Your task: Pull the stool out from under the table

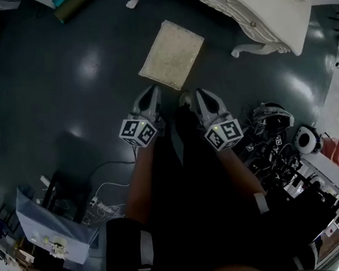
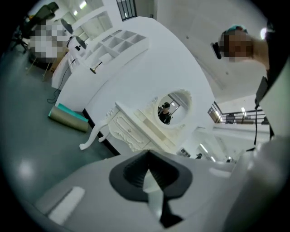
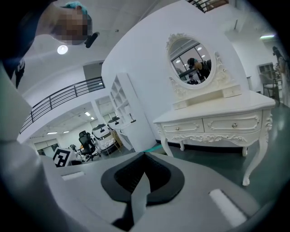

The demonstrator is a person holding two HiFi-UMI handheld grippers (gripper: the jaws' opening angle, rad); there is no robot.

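Observation:
The stool (image 1: 172,53), with a square beige cushion top, stands on the dark floor out in front of the white dressing table (image 1: 252,7); its legs are hidden under the cushion. My left gripper (image 1: 151,94) and right gripper (image 1: 202,94) hang side by side just short of the stool's near edge, apart from it. Both are shut with nothing between the jaws. In the left gripper view the left gripper (image 2: 147,155) points up at the dressing table (image 2: 136,129) and its oval mirror (image 2: 172,107). The right gripper (image 3: 145,156) faces the same table (image 3: 217,124); the stool shows in neither gripper view.
A rolled mat (image 1: 78,2) lies by the far wall. Cables and headgear (image 1: 271,120) clutter the floor at the right. A power strip with leads (image 1: 101,206) and a blue-grey box (image 1: 52,227) sit at the left. The person's legs fill the lower middle.

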